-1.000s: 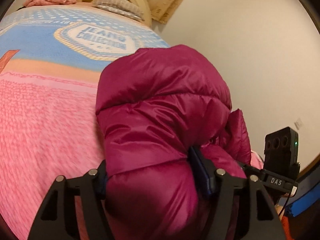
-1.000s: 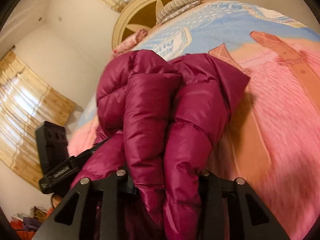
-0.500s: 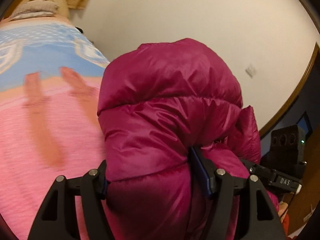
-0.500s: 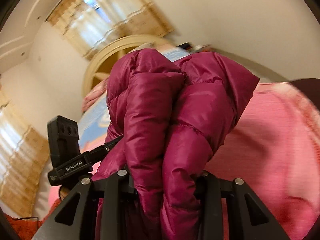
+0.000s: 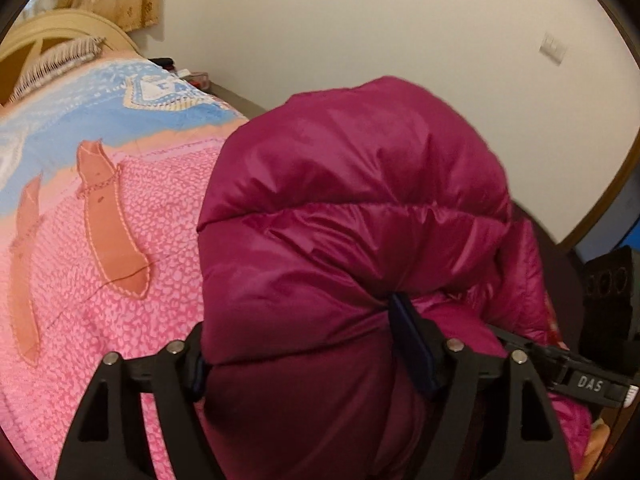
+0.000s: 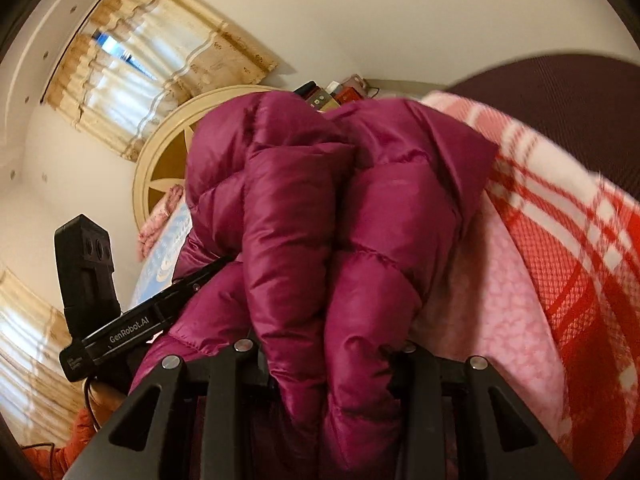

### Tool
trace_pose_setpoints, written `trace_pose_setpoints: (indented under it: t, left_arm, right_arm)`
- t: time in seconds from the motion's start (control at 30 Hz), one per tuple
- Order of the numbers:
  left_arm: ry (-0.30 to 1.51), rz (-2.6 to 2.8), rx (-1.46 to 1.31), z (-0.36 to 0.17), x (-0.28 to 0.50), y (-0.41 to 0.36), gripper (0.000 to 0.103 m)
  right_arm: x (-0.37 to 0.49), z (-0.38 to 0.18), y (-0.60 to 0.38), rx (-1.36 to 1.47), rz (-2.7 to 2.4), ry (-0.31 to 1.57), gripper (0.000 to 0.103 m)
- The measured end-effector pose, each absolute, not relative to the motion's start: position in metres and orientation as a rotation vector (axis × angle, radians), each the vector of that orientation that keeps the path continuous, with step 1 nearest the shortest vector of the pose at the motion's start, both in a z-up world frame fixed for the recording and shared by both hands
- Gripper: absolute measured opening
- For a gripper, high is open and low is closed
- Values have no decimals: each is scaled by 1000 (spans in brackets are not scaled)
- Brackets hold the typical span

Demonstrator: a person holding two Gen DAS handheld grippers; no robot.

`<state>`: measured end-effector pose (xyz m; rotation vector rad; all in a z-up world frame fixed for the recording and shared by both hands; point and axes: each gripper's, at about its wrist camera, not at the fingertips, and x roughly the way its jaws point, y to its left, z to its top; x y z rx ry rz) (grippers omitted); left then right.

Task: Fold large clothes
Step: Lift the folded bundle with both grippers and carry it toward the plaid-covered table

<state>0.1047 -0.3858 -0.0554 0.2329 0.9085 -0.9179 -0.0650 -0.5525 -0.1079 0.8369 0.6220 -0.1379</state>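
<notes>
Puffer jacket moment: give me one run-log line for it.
stage: carrying over bed | left gripper: jaws opening, magenta puffer jacket between them | right gripper: shut on jacket

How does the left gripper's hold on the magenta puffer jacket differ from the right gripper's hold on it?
The left gripper spans one broad, rounded bulge of the magenta puffer jacket, and its jaws are opening; the right gripper pinches two narrower padded folds side by side, jaws closer together. Behind the left lies the pink bedspread; beside the right, a red plaid blanket. Both have the same jacket between their jaws.
</notes>
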Motion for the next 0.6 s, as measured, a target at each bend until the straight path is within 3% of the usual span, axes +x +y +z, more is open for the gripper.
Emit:
trace_pose_setpoints:
  t: [0.1,0.33,0.4,0.6]
  left_arm:
    - [895,-865,281,-58,97,-394,87]
    - [812,-776,358,-61,83,-400,91]
    - [802,-776,370,-62,84,-401,91]
    - [779,-767,386,-63,89,-406,92]
  right_arm:
    - [-69,-119,-560,890,-120,617,33]
    - [-68,-121,-566,888,-113,612,31]
    - [-76,-120,-562,885,-133,602,38]
    - [-137,-50,-524,680,-434,518,40]
